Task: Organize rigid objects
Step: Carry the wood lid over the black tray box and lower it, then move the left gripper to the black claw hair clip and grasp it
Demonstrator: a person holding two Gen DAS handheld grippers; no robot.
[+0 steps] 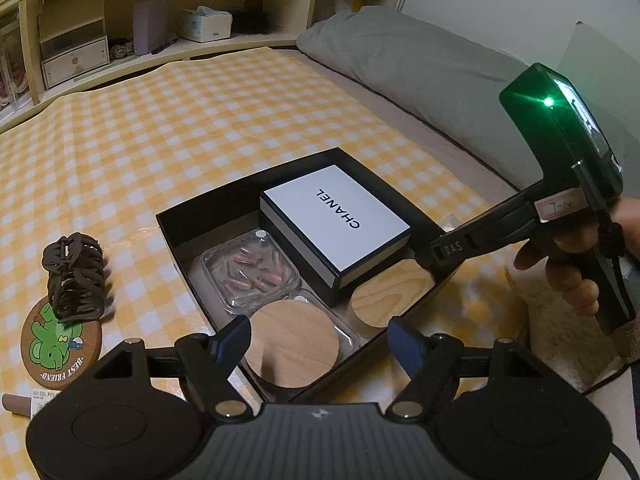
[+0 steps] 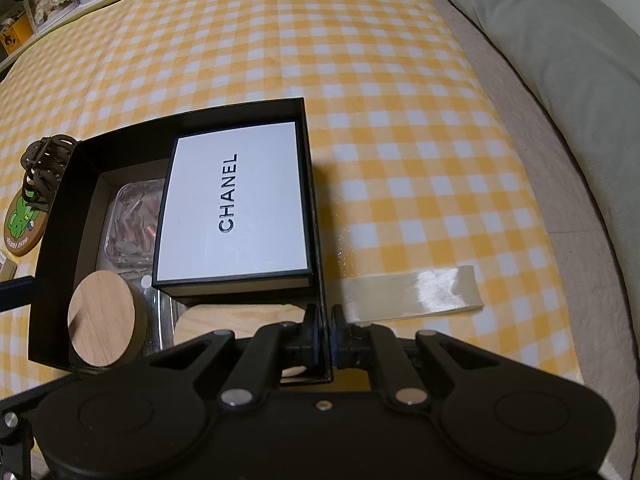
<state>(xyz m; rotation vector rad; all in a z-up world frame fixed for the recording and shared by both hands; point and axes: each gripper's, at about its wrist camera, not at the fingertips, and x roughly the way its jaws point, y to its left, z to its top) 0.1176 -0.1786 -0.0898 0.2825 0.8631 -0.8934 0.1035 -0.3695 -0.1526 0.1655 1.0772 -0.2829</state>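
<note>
pinching the black box (image 2: 316, 200) wall, right gripper (image 2: 325, 334); left view hides contact.

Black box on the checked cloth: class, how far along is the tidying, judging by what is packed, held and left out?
Done: the black box holds a white box, a clear case and two wooden lids. In hand: the right gripper pinches the box's wall; the left gripper is open over a lid. Left: hair claw, coaster.
</note>
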